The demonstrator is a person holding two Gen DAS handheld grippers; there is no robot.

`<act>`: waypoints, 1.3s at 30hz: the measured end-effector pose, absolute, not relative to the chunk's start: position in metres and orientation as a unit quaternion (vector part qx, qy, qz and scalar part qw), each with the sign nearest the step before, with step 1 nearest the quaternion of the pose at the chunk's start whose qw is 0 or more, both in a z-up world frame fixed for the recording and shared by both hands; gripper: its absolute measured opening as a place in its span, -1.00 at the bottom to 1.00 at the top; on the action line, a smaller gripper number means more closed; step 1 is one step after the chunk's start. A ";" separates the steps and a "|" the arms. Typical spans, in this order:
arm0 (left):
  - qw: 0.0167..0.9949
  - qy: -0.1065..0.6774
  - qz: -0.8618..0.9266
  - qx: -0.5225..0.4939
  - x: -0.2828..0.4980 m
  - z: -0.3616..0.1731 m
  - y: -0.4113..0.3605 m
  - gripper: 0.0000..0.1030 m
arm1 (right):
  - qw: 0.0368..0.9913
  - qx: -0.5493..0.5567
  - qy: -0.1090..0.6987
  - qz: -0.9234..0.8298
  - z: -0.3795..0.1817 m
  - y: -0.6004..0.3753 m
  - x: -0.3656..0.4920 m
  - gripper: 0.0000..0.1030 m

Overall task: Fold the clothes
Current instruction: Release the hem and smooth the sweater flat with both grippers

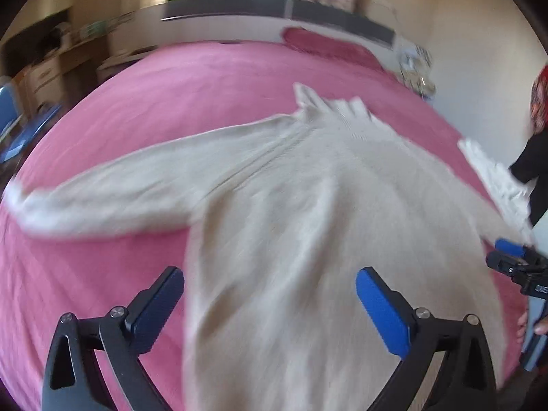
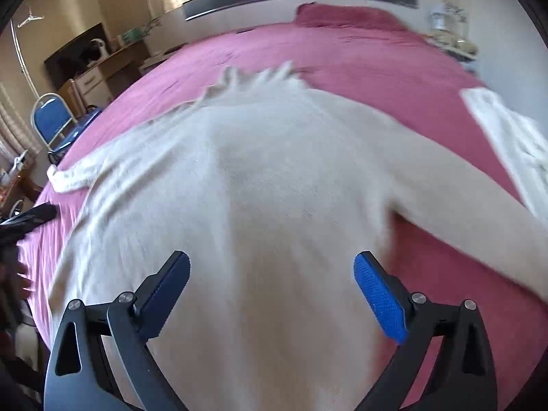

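Your left gripper (image 1: 270, 303) and right gripper (image 2: 272, 296) gape wide, empty, over the sweater (image 1: 308, 205), its collar pointing toward the bed's (image 1: 171, 102) headboard edge.

1. Cream knitted sweater (image 1: 308, 188), plain, ribbed collar.
2. Pink fabric bedspread (image 1: 171, 85), plain; darker pink pillow (image 1: 325, 46).
3. Gripper pads (image 2: 380, 304) blue, arms black.
4. Blue padded chair (image 2: 51, 118), pale frame.

One cream sweater (image 2: 267, 185) lies on one bed (image 2: 376, 58) with a pink cover. One white folded cloth (image 2: 507, 130) sits near the bed's right edge, one dark pink pillow (image 2: 342, 15) at its head. One blue chair (image 2: 51, 120) stands beside it. Two hand-held grippers: left (image 1: 270, 294), right (image 2: 272, 281)
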State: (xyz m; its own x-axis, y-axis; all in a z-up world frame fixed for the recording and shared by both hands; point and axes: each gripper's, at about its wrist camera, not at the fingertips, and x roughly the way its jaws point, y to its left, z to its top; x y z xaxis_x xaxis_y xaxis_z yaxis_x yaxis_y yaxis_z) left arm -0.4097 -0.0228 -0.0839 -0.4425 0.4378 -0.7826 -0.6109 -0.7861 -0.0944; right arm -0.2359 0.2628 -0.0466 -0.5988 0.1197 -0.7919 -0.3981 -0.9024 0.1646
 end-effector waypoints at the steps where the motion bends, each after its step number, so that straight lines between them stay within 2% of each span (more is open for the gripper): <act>1: 0.314 0.111 0.841 -0.426 -0.418 -0.088 0.000 1.00 | 0.139 -0.429 0.159 0.878 -0.052 0.258 -0.255 0.91; 6: 0.336 0.160 0.828 -0.419 -0.447 -0.115 0.072 1.00 | 0.099 -0.461 0.122 0.873 -0.080 0.249 -0.319 1.00; 12: 0.339 0.164 0.822 -0.427 -0.471 -0.139 0.031 1.00 | 0.111 -0.487 0.101 0.860 -0.114 0.286 -0.284 1.00; 18: 0.312 0.170 0.837 -0.416 -0.467 -0.131 -0.005 1.00 | 0.162 -0.465 0.105 0.864 -0.106 0.315 -0.231 1.00; 20: 0.308 0.146 0.848 -0.405 -0.461 -0.120 -0.009 1.00 | 0.187 -0.447 0.117 0.867 -0.098 0.321 -0.223 1.00; 23: 0.311 0.133 0.855 -0.393 -0.463 -0.115 0.008 1.00 | 0.185 -0.425 0.125 0.877 -0.088 0.323 -0.244 1.00; 28: 0.296 0.129 0.838 -0.439 -0.493 -0.152 0.025 1.00 | 0.176 -0.471 0.120 0.856 -0.113 0.336 -0.291 1.00; 31: 0.300 0.137 0.839 -0.432 -0.495 -0.145 0.020 1.00 | 0.176 -0.472 0.118 0.856 -0.116 0.347 -0.281 1.00; 35: 0.312 0.120 0.859 -0.388 -0.500 -0.118 0.026 1.00 | 0.199 -0.433 0.132 0.869 -0.088 0.352 -0.271 1.00; 39: 0.295 0.142 0.841 -0.431 -0.541 -0.136 0.061 1.00 | 0.169 -0.431 0.106 0.880 -0.084 0.340 -0.314 1.00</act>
